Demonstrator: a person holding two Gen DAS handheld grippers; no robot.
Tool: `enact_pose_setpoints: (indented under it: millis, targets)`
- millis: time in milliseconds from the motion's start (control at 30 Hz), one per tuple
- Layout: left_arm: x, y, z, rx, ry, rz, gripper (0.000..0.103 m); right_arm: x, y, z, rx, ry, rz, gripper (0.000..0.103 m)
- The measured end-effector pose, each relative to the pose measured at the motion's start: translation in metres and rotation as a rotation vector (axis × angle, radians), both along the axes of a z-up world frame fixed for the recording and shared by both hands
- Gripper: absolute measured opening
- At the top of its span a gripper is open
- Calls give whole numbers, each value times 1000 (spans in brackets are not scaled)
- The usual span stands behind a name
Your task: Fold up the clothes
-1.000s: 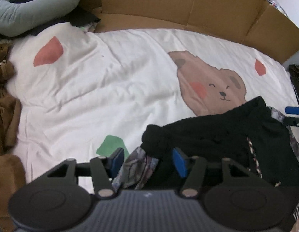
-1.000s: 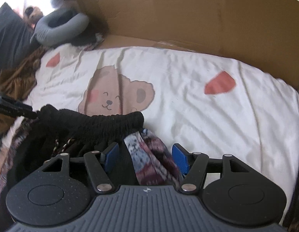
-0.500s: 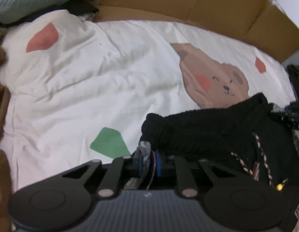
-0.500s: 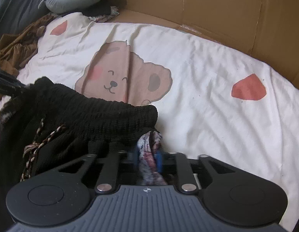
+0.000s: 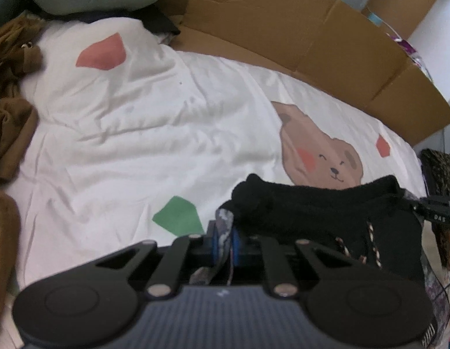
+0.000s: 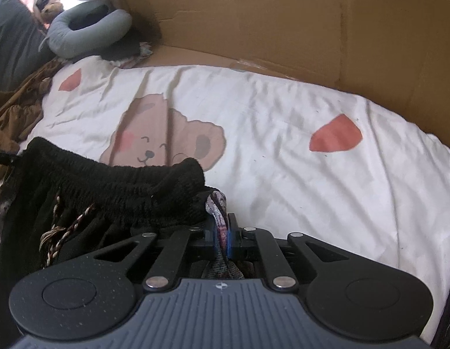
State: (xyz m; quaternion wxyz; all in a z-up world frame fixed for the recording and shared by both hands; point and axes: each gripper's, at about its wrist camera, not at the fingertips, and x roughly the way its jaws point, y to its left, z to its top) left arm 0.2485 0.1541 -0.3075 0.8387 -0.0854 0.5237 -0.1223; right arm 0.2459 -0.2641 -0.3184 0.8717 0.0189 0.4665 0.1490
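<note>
A garment with a black ribbed waistband [image 5: 312, 203] and grey-purple patterned fabric hangs between both grippers above a white bear-print bedsheet [image 5: 166, 133]. My left gripper [image 5: 224, 240] is shut on the patterned fabric at the waistband's left corner. My right gripper [image 6: 222, 235] is shut on the patterned fabric at the waistband's [image 6: 123, 186] right corner. A braided drawstring [image 6: 65, 232] dangles from the waistband. The right gripper's tip also shows in the left wrist view [image 5: 437, 209].
Cardboard walls [image 6: 283, 20] stand behind the bed. A grey neck pillow [image 6: 88, 32] lies at the far left corner. Brown clothes [image 5: 6, 110] are piled along the left side of the sheet [image 6: 312, 189].
Both grippers were open around the patterned fabric a second ago, then closed on it. They have since lifted the waistband slightly off the sheet.
</note>
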Motion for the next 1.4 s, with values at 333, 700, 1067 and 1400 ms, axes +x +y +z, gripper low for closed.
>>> enact_pose_setpoints:
  millis: [333, 700, 1067, 1400]
  targets:
    - [13, 0, -14, 40, 81, 10, 45, 15, 0, -13, 17, 54, -18, 34]
    - [19, 17, -35, -58, 106, 38, 47, 22, -11, -11, 66, 72, -7, 45]
    - [17, 9, -42, -41, 121, -36, 45, 35, 6, -30, 48, 95, 86, 45]
    - [12, -13, -39, 16, 108, -157, 24, 42, 28, -25, -36, 134, 277, 43]
